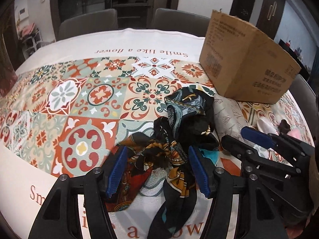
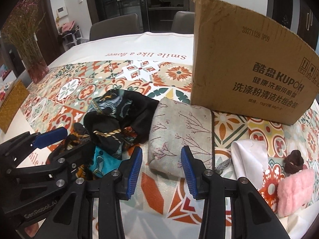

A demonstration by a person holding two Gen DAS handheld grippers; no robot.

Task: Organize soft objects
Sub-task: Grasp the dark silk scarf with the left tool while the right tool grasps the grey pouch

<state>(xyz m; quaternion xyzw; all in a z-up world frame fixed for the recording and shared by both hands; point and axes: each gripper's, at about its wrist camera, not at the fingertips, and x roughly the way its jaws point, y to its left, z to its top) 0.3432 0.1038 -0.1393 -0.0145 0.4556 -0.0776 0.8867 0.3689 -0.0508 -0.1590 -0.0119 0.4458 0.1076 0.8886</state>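
Note:
A crumpled black patterned scarf (image 1: 179,127) lies on the tiled tablecloth; it also shows in the right wrist view (image 2: 119,117). My left gripper (image 1: 161,171) is open, its blue pads (image 1: 117,169) on either side of the scarf's near end. A grey floral pouch (image 2: 179,137) lies to the right of the scarf. My right gripper (image 2: 162,174) is open, just in front of the pouch's near edge. A white cloth (image 2: 249,155), a brown hair tie (image 2: 294,159) and a pink fluffy item (image 2: 295,191) lie at the right.
An open cardboard box (image 2: 249,69) stands behind the pouch; it also shows in the left wrist view (image 1: 243,59). A vase of dried flowers (image 2: 30,45) and a yellow woven item (image 2: 12,101) are at the far left. Chairs (image 2: 115,25) stand beyond the table.

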